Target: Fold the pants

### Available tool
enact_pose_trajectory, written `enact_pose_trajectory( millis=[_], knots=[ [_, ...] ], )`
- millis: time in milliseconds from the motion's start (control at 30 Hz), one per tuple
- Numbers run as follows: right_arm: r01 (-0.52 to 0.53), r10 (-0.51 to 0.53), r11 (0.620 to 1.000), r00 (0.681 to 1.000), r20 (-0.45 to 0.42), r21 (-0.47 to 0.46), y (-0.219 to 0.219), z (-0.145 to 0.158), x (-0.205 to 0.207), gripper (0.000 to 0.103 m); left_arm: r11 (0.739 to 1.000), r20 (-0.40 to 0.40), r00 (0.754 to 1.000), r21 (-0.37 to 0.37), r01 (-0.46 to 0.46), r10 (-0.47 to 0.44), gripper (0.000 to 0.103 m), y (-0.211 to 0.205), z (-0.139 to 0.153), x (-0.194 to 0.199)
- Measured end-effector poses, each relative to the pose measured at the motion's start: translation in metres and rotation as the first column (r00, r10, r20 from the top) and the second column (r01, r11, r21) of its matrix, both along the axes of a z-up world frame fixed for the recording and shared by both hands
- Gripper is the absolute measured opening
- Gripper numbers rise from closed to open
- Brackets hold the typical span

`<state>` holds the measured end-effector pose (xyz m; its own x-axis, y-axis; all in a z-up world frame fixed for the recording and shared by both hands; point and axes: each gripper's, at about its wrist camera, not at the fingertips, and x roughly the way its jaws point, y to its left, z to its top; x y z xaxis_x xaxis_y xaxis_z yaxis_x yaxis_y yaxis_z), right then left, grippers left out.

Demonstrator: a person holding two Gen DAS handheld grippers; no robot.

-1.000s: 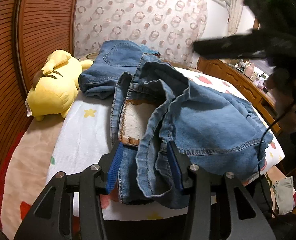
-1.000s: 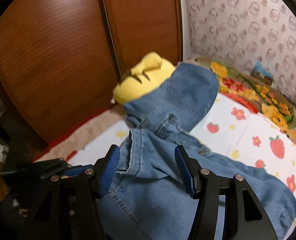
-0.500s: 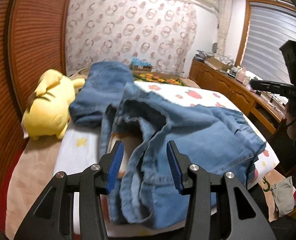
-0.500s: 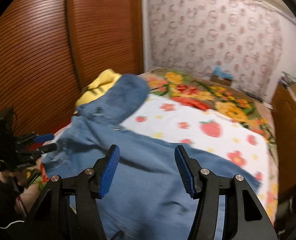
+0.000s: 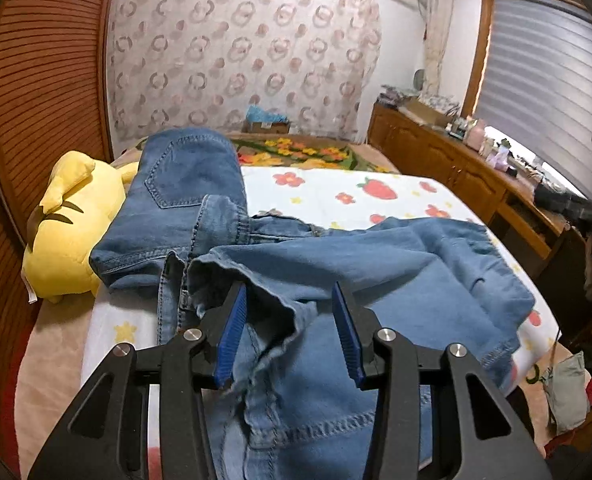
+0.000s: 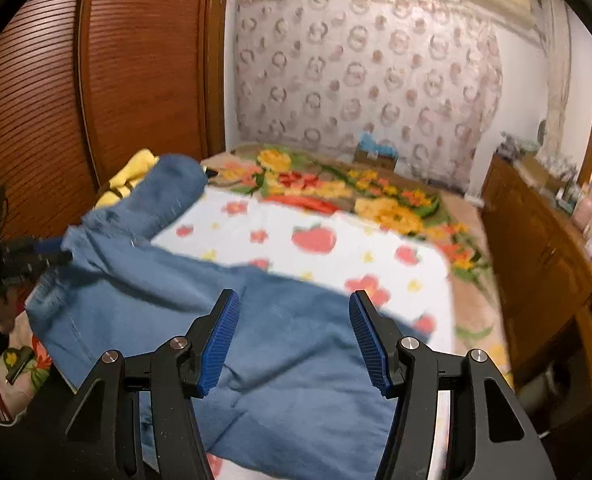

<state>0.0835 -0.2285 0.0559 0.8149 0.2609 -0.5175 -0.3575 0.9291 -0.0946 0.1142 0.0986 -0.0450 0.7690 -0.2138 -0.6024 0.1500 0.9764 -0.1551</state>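
Both fingers point(image 5: 232, 336) parted over jeans point(image 5: 375, 272).

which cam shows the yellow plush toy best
The left wrist view: the yellow plush toy lies sharp and mostly visible beside the jeans. The right wrist view shows only a blurred yellow sliver behind the raised denim.

Both your wrist cameras look down along their fingers, close over the jeans point(image 5: 375, 280) on the bed point(image 6: 296, 216), sharing the patterned wall point(image 5: 236, 60) at twelve o'clock.

Bed point(image 5: 395, 200) with strawberry-print sheet carries rumpled blue jeans point(image 5: 375, 272) and a yellow plush toy point(image 5: 64, 240)
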Motion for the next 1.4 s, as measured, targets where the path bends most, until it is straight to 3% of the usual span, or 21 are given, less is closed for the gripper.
enact_pose_trajectory(
  millis=[133,200,500,700,800,867,933,1100,1233,1400],
  knots=[
    [-0.019,0.024,0.999,0.994,-0.102,0.049,0.013,-0.060,0.034,0.059,1.000,-0.020,1.000,0.022,0.007,-0.006,0.029,0.003,-0.006,0.012],
    [-0.024,0.035,0.997,0.989,-0.144,0.073,0.020,-0.080,0.052,0.059,0.999,-0.024,1.000,0.037,0.008,-0.007,0.011,0.004,-0.006,0.016],
    [-0.105,0.128,0.986,0.975,-0.182,0.132,0.045,-0.079,0.103,0.048,0.998,0.033,0.999,0.064,-0.026,0.024,0.005,0.017,0.011,0.025],
    [-0.098,0.123,0.990,0.953,-0.276,0.105,0.061,-0.096,0.149,0.043,0.996,0.033,0.999,0.078,-0.035,0.033,0.005,0.020,0.013,0.029],
    [-0.089,0.127,0.987,0.939,-0.321,0.131,0.063,-0.103,0.169,0.031,0.996,0.025,0.999,0.080,-0.034,0.032,0.005,0.021,0.010,0.029],
    [-0.105,0.150,0.983,0.928,-0.340,0.148,0.067,-0.101,0.178,0.007,0.996,0.020,0.999,0.082,-0.034,0.032,0.005,0.022,0.008,0.028],
    [-0.121,0.161,0.982,0.939,-0.305,0.146,0.071,-0.092,0.178,0.005,0.996,0.018,0.999,0.082,-0.037,0.036,0.005,0.023,0.006,0.028],
    [-0.084,0.100,0.976,0.993,-0.070,0.201,0.055,-0.052,0.160,0.004,0.996,0.022,0.999,0.074,-0.047,0.045,0.005,0.026,0.007,0.027],
    [-0.050,0.054,0.991,0.998,-0.026,0.127,0.063,-0.052,0.165,0.004,0.996,0.034,0.998,0.067,-0.059,0.057,0.005,0.029,0.009,0.028],
    [0.006,0.005,0.992,0.996,-0.091,0.125,0.064,-0.066,0.178,0.007,0.992,0.040,0.996,0.092,-0.085,0.081,0.005,0.030,0.008,0.029]
  ],
)
